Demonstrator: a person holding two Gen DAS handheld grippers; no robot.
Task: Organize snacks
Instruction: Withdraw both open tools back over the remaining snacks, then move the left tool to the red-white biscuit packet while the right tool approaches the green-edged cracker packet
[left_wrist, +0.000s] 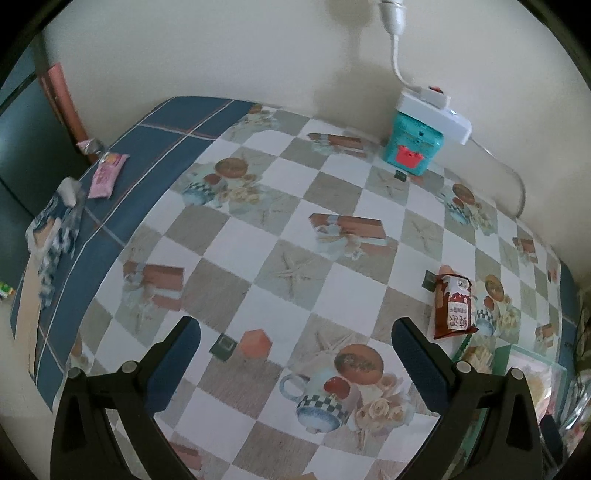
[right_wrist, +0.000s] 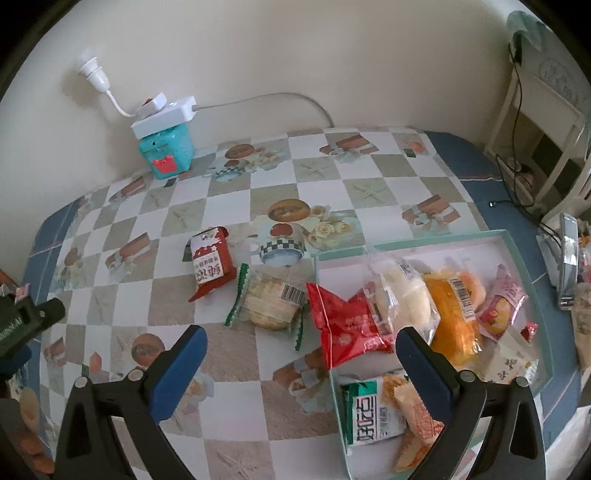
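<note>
Snacks in crinkly wrappers fill a shallow teal-rimmed tray (right_wrist: 517, 236) at the lower right of the right wrist view, on a table covered by a checked cloth (right_wrist: 236, 369) printed with cups, starfish and boxes. Inside the tray lie a red packet (right_wrist: 343, 325) hanging over the left rim, a clear-wrapped white bun (right_wrist: 402, 291), an orange cake (right_wrist: 450, 317), a pink packet (right_wrist: 506, 295) and a green-and-white packet (right_wrist: 373, 413) near the bottom edge. Just left of the tray, on the cloth, sits a round biscuit in green-edged wrap (right_wrist: 269, 302), and beside it, further left, a dark red packet (right_wrist: 212, 258) with white lettering.

Only the right wrist view shows the full tray. The right gripper (right_wrist: 301, 350) hangs above the tray's left rim, its blue-padded fingers wide apart and holding nothing.

In the left wrist view the left gripper (left_wrist: 295, 339) hovers over bare cloth at the lower centre, fingers likewise spread and empty. The dark red packet (left_wrist: 452, 306) appears at right, the tray's corner (left_wrist: 532, 356) barely showing at the lower right edge. This view alone shows a pink packet (left_wrist: 107, 175) on the blue border at upper left.

Both views show a teal box (left_wrist: 412, 147) under a white power strip (left_wrist: 436, 112) against the wall.
</note>
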